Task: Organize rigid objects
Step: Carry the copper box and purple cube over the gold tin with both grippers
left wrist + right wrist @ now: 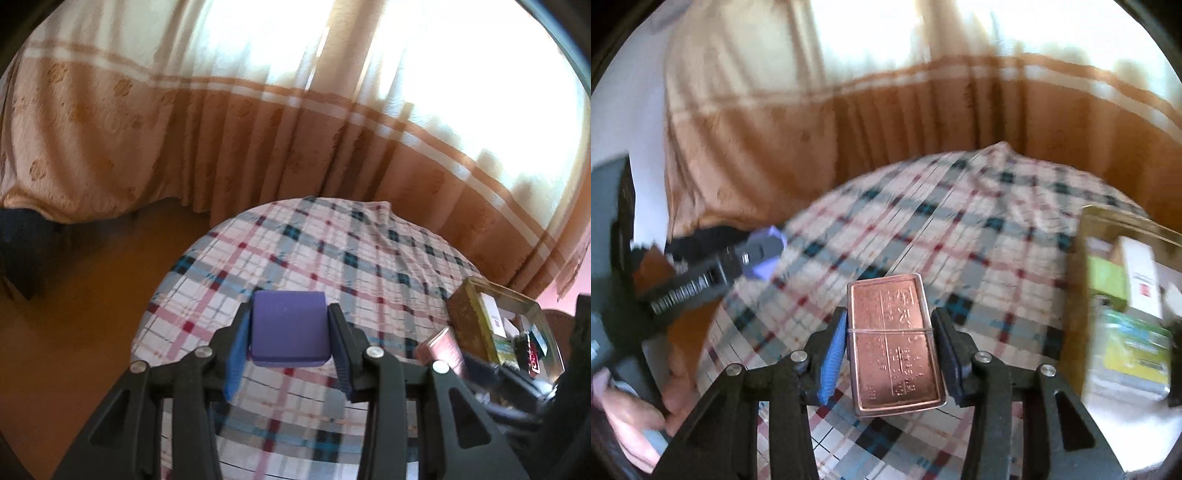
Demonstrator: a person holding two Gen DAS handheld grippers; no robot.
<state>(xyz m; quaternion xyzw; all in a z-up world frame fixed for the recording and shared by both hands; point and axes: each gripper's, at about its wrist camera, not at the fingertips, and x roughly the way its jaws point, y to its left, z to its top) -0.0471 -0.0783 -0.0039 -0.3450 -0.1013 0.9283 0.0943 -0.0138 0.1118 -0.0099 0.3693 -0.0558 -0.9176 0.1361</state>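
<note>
I had the left tool (290,332) clamped on the purple block (288,326) and the right tool (892,343) clamped on the copper-coloured case (895,343), both held above the plaid-covered surface (332,251), open box (1126,291) at its right edge.

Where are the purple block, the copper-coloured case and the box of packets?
purple block (288,326): left wrist view, on its top face.
copper-coloured case (895,341): right wrist view, on its engraved front.
box of packets (466,317): left wrist view, on its brown outer wall.
</note>
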